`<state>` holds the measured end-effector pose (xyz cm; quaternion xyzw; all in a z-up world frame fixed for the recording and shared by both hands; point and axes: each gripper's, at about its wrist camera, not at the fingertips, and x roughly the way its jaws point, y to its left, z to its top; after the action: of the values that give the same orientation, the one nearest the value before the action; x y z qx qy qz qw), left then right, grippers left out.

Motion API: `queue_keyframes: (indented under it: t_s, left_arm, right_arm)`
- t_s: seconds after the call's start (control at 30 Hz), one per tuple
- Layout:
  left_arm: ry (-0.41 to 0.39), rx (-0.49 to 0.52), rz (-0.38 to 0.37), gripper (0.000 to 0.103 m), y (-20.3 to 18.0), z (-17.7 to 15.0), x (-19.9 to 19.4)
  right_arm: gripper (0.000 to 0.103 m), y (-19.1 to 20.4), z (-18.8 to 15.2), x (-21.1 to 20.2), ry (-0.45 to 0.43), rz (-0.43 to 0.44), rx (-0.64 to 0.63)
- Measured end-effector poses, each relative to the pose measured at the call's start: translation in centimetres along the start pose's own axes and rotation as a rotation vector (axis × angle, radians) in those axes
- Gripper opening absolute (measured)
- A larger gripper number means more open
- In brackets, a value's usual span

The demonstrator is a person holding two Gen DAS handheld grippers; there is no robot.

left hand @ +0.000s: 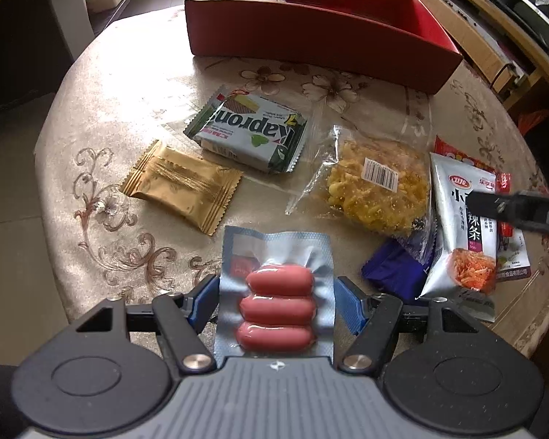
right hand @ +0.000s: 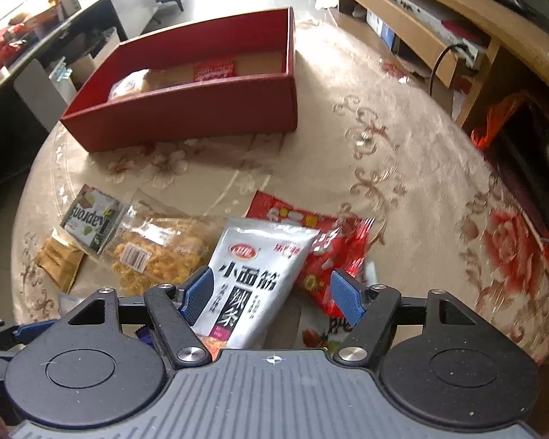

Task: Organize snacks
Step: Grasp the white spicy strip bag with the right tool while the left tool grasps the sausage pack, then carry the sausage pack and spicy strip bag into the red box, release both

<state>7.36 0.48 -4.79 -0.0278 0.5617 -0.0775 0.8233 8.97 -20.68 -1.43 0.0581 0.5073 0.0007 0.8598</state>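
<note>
Two hand-held grippers close in on snack packets scattered before a red box.

The left hand-held gripper (left hand: 276,296) straddles the sausage pack (left hand: 276,292), pads at its side edges but seemingly not yet pressing; the pack's long axis runs toward 12 o'clock, where the red box (left hand: 311,33) stands on the surface (left hand: 128,84). The right hand-held gripper (right hand: 272,298) hangs jaws apart over the silver spicy-strip packet (right hand: 252,278), which leans toward 1 o'clock on a red packet (right hand: 333,252); the left pad sits at its edge, the right pad clear of it.
</note>
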Motion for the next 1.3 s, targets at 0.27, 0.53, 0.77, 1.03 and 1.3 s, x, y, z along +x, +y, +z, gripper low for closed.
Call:
queue_keyframes:
  t_s: [0.27,0.53,0.77,1.03,1.3]
  left_arm:
    - [0.008,0.018,0.012,0.065,-0.4,-0.1,0.7]
    - [0.016,0.078,0.031,0.066,-1.1,-0.2,0.9]
    - [0.019,0.086,0.043,0.065,-1.2,-0.6,0.7]
    - [-0.003,0.043,0.014,0.064,-0.6,-0.2,-0.6]
    - [-0.027,0.022,-0.027,0.064,-0.2,0.3,-1.9]
  right_arm:
    - [0.085,3.2,-1.1,1.7,0.064,0.001,-0.07]
    - [0.058,2.2,-1.9,2.5,0.107,0.014,-0.044]
    - [0.047,1.7,-2.3,1.7,0.091,0.028,-0.056]
    - [0.046,1.0,-2.4,-0.6,0.022,0.055,-0.037]
    - [0.046,1.0,-2.7,-2.1,-0.018,0.097,-0.022]
